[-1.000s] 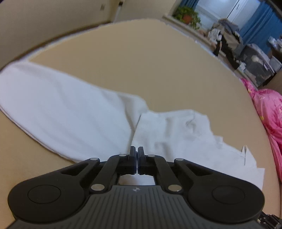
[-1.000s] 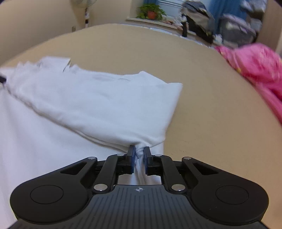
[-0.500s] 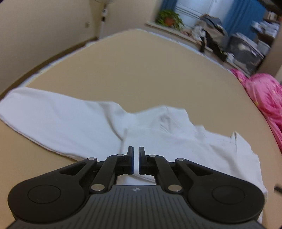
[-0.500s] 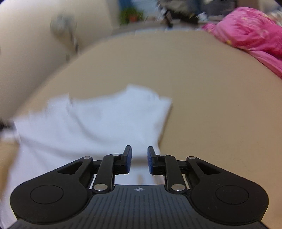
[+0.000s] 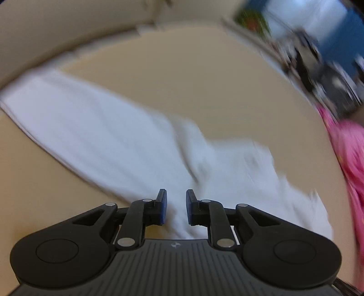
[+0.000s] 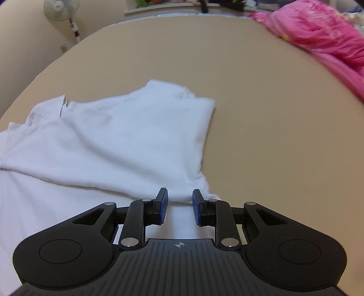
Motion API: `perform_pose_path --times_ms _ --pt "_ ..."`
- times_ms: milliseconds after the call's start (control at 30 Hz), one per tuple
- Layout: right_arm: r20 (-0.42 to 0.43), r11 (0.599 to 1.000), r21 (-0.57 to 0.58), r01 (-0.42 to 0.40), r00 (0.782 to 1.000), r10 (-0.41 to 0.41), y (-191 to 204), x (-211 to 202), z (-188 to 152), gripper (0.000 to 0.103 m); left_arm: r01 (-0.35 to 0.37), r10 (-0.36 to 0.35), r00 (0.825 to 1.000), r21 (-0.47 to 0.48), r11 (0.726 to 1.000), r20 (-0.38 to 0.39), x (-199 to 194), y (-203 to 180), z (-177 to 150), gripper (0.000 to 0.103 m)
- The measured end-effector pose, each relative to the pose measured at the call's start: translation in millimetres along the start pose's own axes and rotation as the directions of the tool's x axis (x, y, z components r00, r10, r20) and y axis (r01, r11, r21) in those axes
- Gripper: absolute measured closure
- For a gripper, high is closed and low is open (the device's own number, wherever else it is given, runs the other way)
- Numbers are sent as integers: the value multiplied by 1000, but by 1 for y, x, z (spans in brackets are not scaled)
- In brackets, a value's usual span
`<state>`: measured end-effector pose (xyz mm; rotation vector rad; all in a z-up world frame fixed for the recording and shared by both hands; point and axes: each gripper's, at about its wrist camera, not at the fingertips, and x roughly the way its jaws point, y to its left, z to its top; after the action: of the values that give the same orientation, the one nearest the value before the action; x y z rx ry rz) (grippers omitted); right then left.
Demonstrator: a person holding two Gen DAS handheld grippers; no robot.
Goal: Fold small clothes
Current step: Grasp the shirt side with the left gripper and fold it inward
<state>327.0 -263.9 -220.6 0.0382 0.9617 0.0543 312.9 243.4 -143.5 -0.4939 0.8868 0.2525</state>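
A white garment (image 6: 118,141) lies on the tan surface (image 6: 261,113), its upper part folded over the rest. My right gripper (image 6: 179,200) is open just above the folded layer's near corner, with nothing between the pads. In the left wrist view, which is blurred by motion, the same white garment (image 5: 118,145) stretches from the far left to the right, with a crease in the middle. My left gripper (image 5: 175,202) is open over the cloth and holds nothing.
A pink blanket (image 6: 318,36) lies bunched along the right edge of the surface and also shows in the left wrist view (image 5: 350,159). A standing fan (image 6: 61,9) is by the wall at the far left. Cluttered furniture (image 5: 318,57) stands beyond the far edge.
Both grippers were shut on the garment a second ago and have opened and let go. The right gripper opened first. The folded layer now rests flat. The left camera is swinging.
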Motion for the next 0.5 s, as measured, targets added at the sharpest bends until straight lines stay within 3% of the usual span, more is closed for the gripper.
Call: perform_pose_path --times_ms 67,133,267,300,367,467,500 --pt "59 1000 5 -1 998 1 0 -19 10 78 -43 47 998 -93 995 44 -9 33 17 69" --pt "141 999 2 -54 989 53 12 -45 14 77 -103 117 991 -197 975 60 -14 68 29 65" --pt "278 984 3 -178 945 170 25 -57 -5 71 -179 221 971 -333 926 94 -22 131 44 64" --pt "274 983 27 -183 947 169 23 -51 -12 71 -195 244 964 -347 917 102 -22 143 46 64" --pt "189 984 82 -161 972 143 21 -23 -19 71 -231 287 953 -387 893 94 -15 157 57 64" --pt "132 984 100 -146 982 132 17 3 -17 71 -203 265 962 -474 856 66 -3 177 59 64" --pt "129 986 90 -138 984 126 18 9 -13 72 -196 263 962 -480 855 77 0 180 61 64"
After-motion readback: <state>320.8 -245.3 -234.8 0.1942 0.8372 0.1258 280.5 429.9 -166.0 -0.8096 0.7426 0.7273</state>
